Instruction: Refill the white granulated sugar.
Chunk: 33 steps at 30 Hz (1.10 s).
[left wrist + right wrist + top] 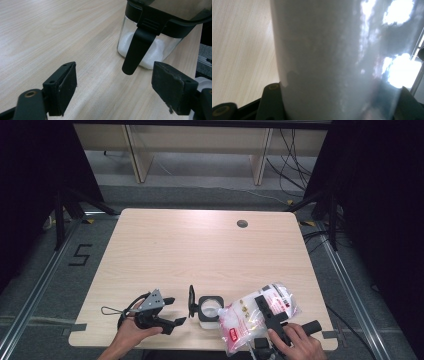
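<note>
Plastic bag (260, 315) of white granules sits clamped in the right gripper (272, 317), its film pressed between the jaws and tilted toward the glass jar (209, 312) just ahead of them. I judge the bag soft, slumping and slick, its weight shifting as it pours, so a hold on the gathered film near its top seems safest. The jar looks rigid, breakable and partly filled; its hinged lid (191, 301) stands open. The left gripper (167, 312) waits just short of the jar, jaws wide and empty, the lid's black latch tab (137, 48) hanging between and beyond them. Bare table (200, 250) lies beyond both; the near edge runs close behind.
</note>
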Each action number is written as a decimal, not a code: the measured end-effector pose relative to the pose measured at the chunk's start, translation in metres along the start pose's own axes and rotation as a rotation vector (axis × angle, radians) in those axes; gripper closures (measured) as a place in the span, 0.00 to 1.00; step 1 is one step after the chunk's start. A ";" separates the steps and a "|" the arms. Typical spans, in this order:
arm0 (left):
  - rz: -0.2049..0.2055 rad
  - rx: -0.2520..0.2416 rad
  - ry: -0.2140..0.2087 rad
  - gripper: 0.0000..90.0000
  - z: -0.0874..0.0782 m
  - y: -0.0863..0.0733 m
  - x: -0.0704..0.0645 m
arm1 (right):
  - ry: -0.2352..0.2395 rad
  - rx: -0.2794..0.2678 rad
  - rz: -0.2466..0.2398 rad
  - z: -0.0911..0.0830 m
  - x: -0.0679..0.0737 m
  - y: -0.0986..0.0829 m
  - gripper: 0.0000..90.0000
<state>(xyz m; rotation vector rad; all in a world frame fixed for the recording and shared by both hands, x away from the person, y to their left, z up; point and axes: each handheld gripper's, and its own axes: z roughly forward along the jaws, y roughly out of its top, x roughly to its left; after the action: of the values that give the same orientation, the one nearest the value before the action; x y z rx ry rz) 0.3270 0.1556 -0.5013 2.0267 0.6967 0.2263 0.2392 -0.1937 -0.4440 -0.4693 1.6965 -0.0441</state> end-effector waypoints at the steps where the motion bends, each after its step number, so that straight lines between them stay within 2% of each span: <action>1: -0.009 -0.015 -0.014 0.22 0.001 0.000 -0.001 | -0.002 -0.002 -0.001 0.000 0.000 0.000 0.50; 2: 0.004 -0.013 -0.011 0.22 0.000 0.000 0.000 | -0.001 -0.002 0.001 0.000 0.000 0.000 0.50; 5: -0.011 -0.014 -0.012 0.22 0.001 0.000 -0.001 | 0.004 0.003 0.011 0.000 0.001 0.000 0.50; 7: 0.003 -0.013 -0.011 0.22 0.001 0.000 0.000 | 0.003 0.003 0.021 0.000 0.001 0.000 0.50; 10: -0.009 -0.013 -0.012 0.22 0.001 0.000 -0.001 | -0.002 0.000 0.012 0.000 0.001 0.000 0.50; 12: 0.014 -0.011 -0.011 0.22 0.000 0.000 0.000 | -0.005 -0.004 0.015 0.000 0.001 0.000 0.51; 14: 0.001 -0.013 -0.011 0.22 0.001 0.000 0.000 | -0.002 -0.005 0.015 0.000 0.001 -0.001 0.51; 15: 0.000 -0.014 -0.011 0.22 0.001 0.000 0.000 | 0.002 0.010 0.044 -0.001 0.003 0.000 0.51; 19: 0.002 -0.013 -0.011 0.22 0.000 0.000 0.000 | -0.003 -0.003 0.025 -0.001 0.001 -0.001 0.51; 21: 0.001 -0.014 -0.011 0.22 0.001 0.000 0.000 | -0.002 0.009 0.037 -0.001 0.002 0.000 0.51; 22: 0.011 -0.013 -0.012 0.22 0.000 0.000 0.000 | -0.005 -0.003 0.020 -0.001 0.001 0.000 0.51; 23: 0.016 -0.010 -0.010 0.22 0.000 0.000 0.000 | -0.007 -0.003 0.022 -0.001 0.001 0.000 0.51; 25: -0.002 -0.014 -0.011 0.22 0.001 0.000 0.000 | -0.002 0.005 0.043 -0.001 0.002 0.000 0.51; 27: 0.014 -0.010 -0.010 0.22 0.000 0.000 0.000 | -0.005 -0.001 0.027 -0.001 0.001 0.000 0.51; 29: 0.015 -0.010 -0.010 0.22 0.000 0.000 0.001 | -0.002 -0.004 0.038 -0.001 0.002 0.000 0.51; 30: 0.003 -0.011 -0.009 0.22 0.001 0.000 0.000 | 0.000 -0.003 0.040 -0.001 0.002 0.000 0.51; 33: 0.015 -0.010 -0.010 0.22 0.000 0.000 0.000 | 0.000 -0.005 0.041 0.000 0.003 0.000 0.51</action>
<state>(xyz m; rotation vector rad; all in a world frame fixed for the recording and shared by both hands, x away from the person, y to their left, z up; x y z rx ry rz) 0.3275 0.1557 -0.5013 2.0224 0.6732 0.2276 0.2388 -0.1950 -0.4462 -0.4379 1.7057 -0.0101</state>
